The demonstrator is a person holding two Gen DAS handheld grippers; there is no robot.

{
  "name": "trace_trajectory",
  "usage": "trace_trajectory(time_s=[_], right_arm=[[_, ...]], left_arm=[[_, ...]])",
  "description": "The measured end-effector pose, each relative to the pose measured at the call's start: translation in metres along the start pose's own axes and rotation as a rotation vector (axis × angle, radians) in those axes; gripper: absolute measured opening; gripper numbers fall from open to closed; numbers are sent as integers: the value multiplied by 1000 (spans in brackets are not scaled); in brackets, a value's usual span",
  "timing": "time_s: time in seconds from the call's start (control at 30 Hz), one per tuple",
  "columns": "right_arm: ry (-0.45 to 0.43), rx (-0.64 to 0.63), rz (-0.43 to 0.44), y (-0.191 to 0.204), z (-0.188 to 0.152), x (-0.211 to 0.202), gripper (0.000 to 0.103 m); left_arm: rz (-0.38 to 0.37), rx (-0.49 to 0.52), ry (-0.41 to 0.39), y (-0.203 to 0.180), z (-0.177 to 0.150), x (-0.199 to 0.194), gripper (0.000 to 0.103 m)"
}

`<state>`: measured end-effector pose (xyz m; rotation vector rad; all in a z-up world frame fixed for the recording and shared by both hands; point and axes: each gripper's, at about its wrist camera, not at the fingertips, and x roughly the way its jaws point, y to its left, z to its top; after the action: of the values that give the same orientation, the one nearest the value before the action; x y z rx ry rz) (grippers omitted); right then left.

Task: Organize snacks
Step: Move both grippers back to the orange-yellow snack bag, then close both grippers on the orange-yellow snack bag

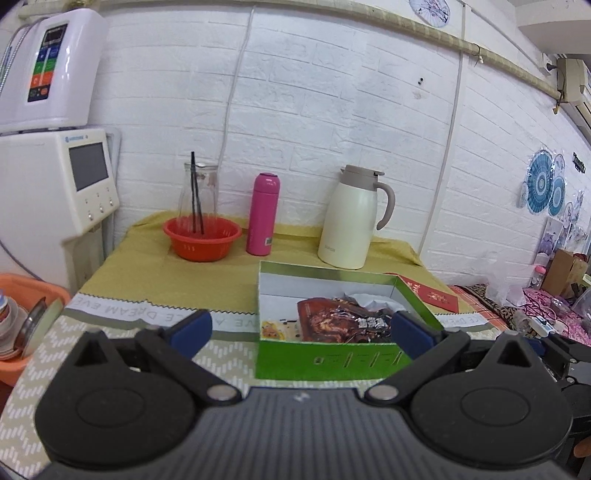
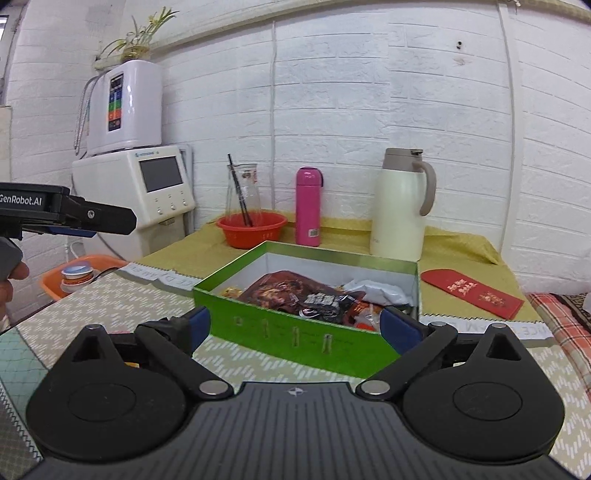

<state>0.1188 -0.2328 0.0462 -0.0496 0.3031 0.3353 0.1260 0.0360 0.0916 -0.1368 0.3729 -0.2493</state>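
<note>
White brick-pattern wall (image 1: pixel 332 110) behind the counter (image 1: pixel 140 258), which carries a yellow cloth. Two white appliances (image 2: pixel 125 107) stacked beyond the counter's left edge, a plant (image 2: pixel 140 33) on top. Blue round decorations (image 1: pixel 546 188) on the right-hand wall. A pipe (image 1: pixel 424 29) runs along the upper wall. Lighting even.

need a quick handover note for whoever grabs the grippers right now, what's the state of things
Left gripper: open, holding nothing, held just short of the green box.
Right gripper: open, holding nothing, also at the near wall of the box.
Snacks: a dark brown snack packet lies on top in the box, with a white wrapper behind it and small yellow packets at the box's left end.
Done: these snacks are in the box.
Left: no loose snacks show on the table in either view; check outside the frames. A red envelope lies to the box's right.
</note>
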Motion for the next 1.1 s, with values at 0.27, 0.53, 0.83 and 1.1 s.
trace_trajectory(time_s=[0.27,0.53,0.83,1.1], right_arm=[[143,-44,188,54,-23,21,103],[213,-127,293,121,-35,63,103],[270,-272,301,130,-56,68,10],[281,-314,309,93,-78,1,23]], left_arm=[[52,-141,92,52,-45,-34,103],[99,-197,131,76,-67,-54,103],[30,-190,169,73,-77,-54,103],[-140,-159,260,37,-99,-36,103]])
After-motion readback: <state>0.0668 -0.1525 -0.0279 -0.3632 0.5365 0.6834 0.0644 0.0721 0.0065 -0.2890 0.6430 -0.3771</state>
